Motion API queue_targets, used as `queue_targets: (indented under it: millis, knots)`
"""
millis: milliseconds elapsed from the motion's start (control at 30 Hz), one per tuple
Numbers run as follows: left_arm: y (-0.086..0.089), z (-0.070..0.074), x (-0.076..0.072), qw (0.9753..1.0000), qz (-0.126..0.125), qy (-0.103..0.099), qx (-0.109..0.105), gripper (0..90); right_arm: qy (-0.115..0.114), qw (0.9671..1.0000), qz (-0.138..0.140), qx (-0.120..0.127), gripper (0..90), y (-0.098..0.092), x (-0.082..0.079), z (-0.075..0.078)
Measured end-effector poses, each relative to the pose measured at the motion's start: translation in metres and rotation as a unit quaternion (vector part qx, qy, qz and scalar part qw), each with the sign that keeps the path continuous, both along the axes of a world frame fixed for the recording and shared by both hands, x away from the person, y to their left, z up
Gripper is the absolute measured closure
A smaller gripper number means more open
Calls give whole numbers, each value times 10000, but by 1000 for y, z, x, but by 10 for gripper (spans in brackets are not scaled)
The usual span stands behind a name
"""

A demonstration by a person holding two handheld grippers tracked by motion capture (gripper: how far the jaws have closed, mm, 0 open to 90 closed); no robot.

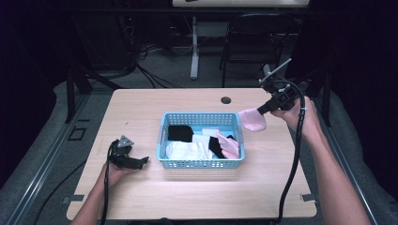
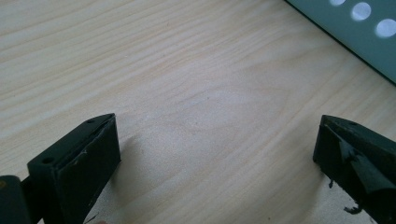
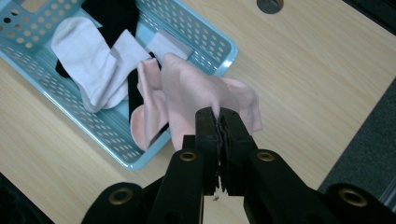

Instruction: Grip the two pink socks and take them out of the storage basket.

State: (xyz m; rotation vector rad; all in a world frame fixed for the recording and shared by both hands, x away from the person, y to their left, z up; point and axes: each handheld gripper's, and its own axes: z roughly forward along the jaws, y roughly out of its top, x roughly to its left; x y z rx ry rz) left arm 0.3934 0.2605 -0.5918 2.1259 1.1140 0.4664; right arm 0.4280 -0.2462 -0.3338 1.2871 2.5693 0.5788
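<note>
Fingers [image 3: 208, 135] of the right gripper [image 1: 263, 108] pinched a soft pink sock [image 1: 253, 119], hanging above the bench [image 1: 141, 108] just right of the perforated blue plastic basket [image 1: 202, 163]; left gripper [image 1: 143, 161] fingers stood wide, empty.

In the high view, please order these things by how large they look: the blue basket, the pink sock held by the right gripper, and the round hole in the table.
1. Blue basket, clearly the largest.
2. Pink sock, held up by the right gripper, so it is nearer the camera and may look somewhat bigger.
3. Round hole, the smallest.
</note>
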Motion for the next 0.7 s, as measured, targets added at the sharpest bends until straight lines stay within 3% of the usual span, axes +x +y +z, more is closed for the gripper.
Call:
queue_targets:
  millis: [467,700]
  knots:
    - [0,0,0,10000,-1,-7,0,5,438,9977,-331,-403,875,-29,4,-9]
    - [0,0,0,10000,-1,-7,0,5,595,9940,-533,-741,874,-35,11,-32]
